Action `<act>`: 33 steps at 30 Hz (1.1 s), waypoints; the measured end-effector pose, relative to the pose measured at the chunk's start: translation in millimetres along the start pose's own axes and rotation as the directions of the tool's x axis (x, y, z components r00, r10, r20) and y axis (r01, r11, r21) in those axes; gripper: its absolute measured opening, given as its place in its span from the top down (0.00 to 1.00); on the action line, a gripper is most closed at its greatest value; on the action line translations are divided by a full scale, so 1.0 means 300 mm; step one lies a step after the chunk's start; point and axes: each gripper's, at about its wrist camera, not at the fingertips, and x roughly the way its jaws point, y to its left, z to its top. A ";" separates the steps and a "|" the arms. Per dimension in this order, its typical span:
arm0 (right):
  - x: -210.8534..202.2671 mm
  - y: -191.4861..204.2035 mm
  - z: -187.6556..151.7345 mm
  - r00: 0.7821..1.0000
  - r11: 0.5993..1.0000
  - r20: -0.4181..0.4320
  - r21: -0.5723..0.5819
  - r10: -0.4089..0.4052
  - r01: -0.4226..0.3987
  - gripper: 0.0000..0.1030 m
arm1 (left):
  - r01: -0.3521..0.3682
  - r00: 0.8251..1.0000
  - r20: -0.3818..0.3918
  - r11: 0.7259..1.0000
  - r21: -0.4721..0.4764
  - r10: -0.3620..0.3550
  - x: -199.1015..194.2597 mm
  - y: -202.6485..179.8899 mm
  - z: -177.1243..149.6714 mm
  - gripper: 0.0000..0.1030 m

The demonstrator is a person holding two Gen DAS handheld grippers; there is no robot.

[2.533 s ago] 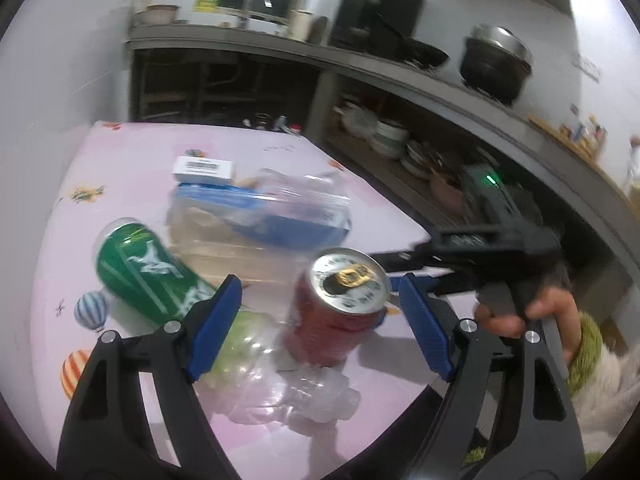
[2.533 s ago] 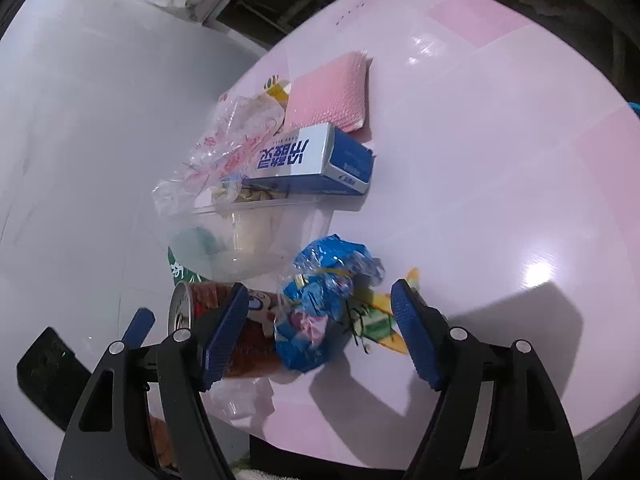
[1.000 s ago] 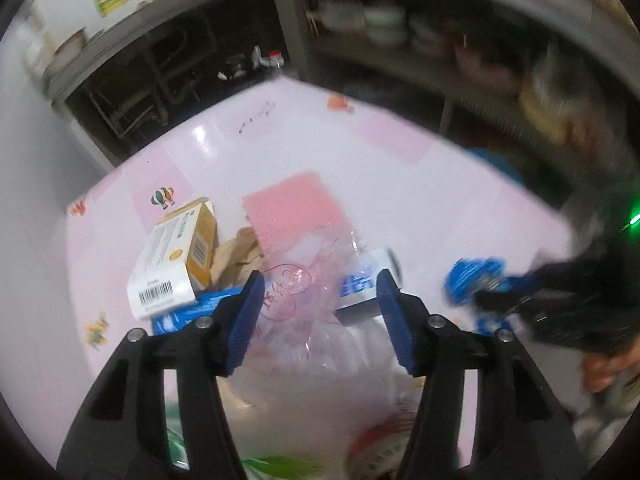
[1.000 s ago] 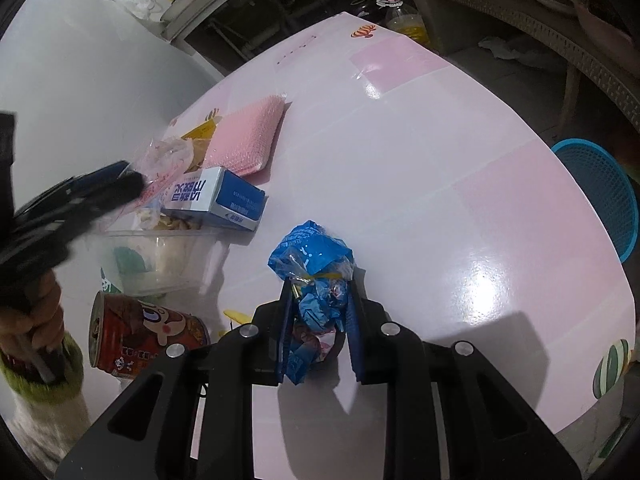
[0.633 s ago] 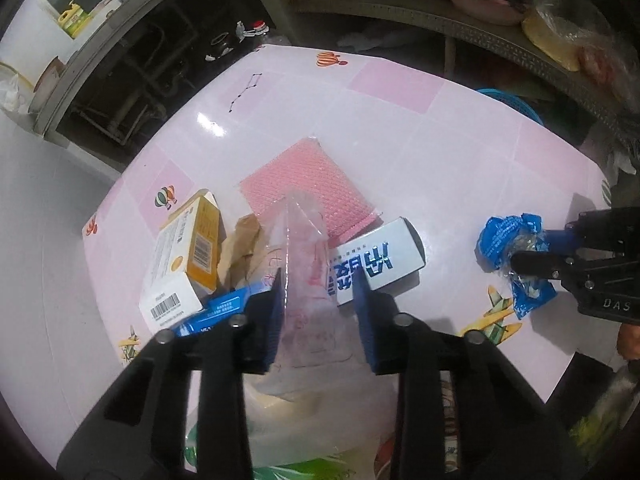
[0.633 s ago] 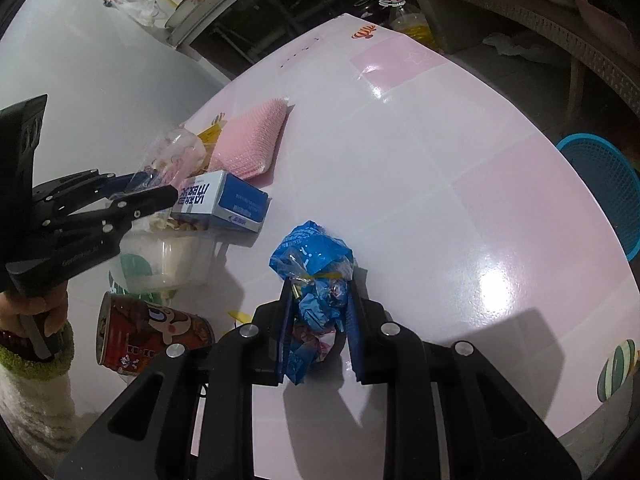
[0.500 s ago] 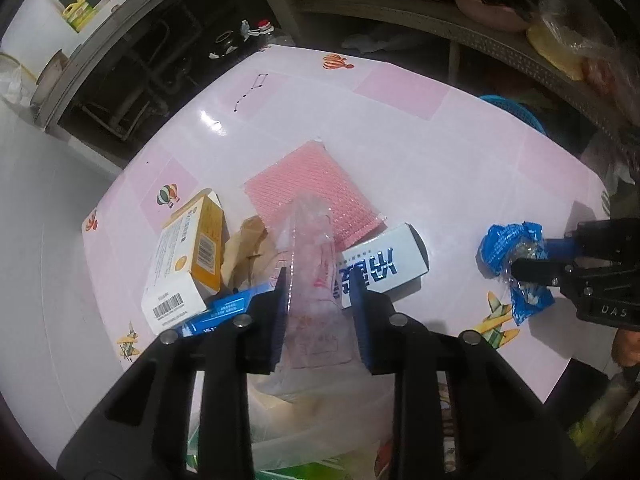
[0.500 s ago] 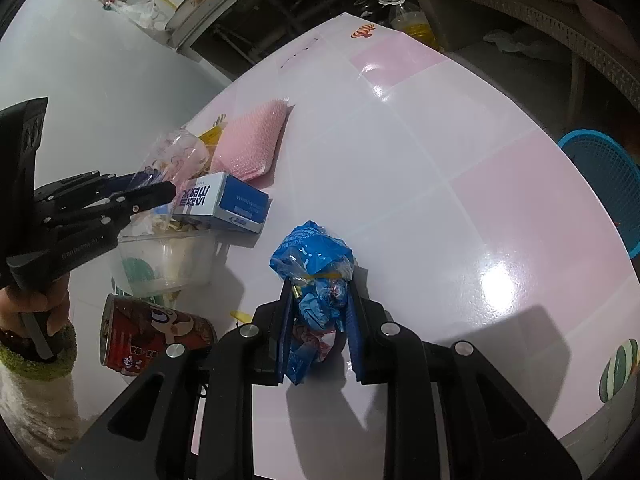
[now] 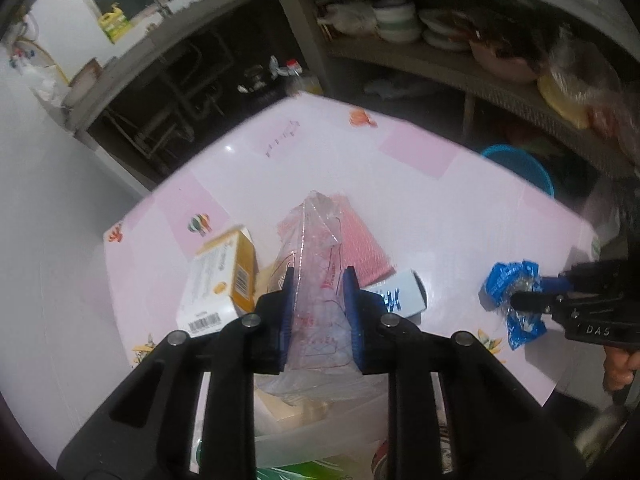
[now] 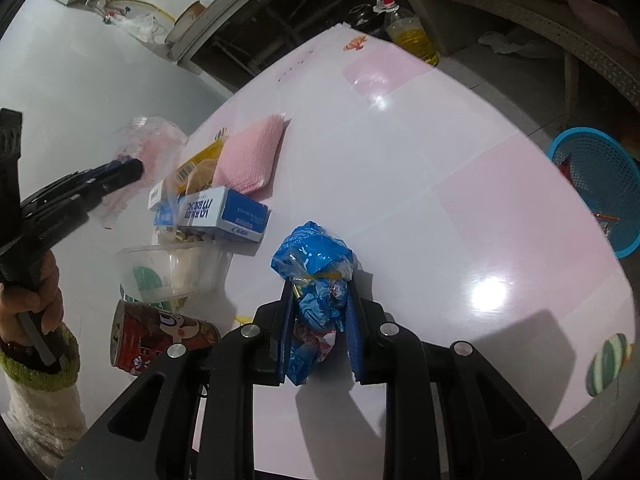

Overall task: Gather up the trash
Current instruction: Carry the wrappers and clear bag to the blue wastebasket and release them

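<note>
Clear bag [image 9: 316, 276] apparently raised, fingers [image 9: 289, 304] clamped.

A glossy white desk [image 10: 460, 168] with pale pink squares stands against a white wall [image 10: 80, 64]. Behind it runs a grey counter [image 9: 168, 36] over dark open shelves, one holding stacked bowls [image 9: 396, 20]. A blue basket [image 10: 600, 184] sits on the floor.

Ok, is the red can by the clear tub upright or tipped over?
Tipped over. In the right wrist view the red can lies on its side on the table, its round end facing left, just below the clear tub.
</note>
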 end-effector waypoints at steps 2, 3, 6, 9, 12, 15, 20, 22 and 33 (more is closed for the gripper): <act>-0.028 -0.003 0.001 1.000 1.000 0.018 0.001 -0.002 0.002 0.78 | 0.005 0.999 0.042 1.000 -0.027 -0.004 -0.046 -0.001 0.009 0.79; -0.043 -0.003 0.001 1.000 1.000 0.026 0.001 -0.003 0.003 0.78 | 0.010 0.998 0.062 0.999 -0.037 -0.008 -0.068 -0.006 0.011 0.79; -0.092 -0.007 0.003 0.998 1.000 0.057 0.001 -0.005 0.005 0.78 | 0.031 0.993 0.116 0.998 -0.061 -0.024 -0.129 -0.034 0.021 0.79; -0.150 -0.019 0.000 0.996 1.000 0.090 0.007 -0.006 0.005 0.78 | 0.064 0.984 0.170 0.996 -0.069 -0.052 -0.195 -0.080 0.035 0.79; -0.212 -0.039 -0.005 0.992 1.000 0.124 0.019 -0.009 0.007 0.78 | 0.093 0.975 0.208 0.994 -0.054 -0.080 -0.248 -0.141 0.058 0.79; -0.280 -0.068 -0.010 0.986 0.999 0.165 0.035 -0.015 0.009 0.78 | 0.131 0.964 0.237 0.991 -0.032 -0.120 -0.285 -0.212 0.088 0.79; -0.394 -0.147 -0.026 0.972 0.996 0.231 0.081 -0.041 0.023 0.78 | 0.213 0.941 0.263 0.976 0.037 -0.215 -0.312 -0.367 0.165 0.79; -0.434 -0.192 -0.031 0.966 0.994 0.251 0.107 -0.062 0.036 0.78 | 0.251 0.931 0.258 0.966 0.068 -0.260 -0.303 -0.437 0.198 0.79; -0.563 -0.604 -0.071 0.928 0.926 0.303 0.364 -0.218 0.099 0.78 | 0.544 0.839 -0.021 0.838 0.051 -0.544 0.040 -0.838 0.435 0.79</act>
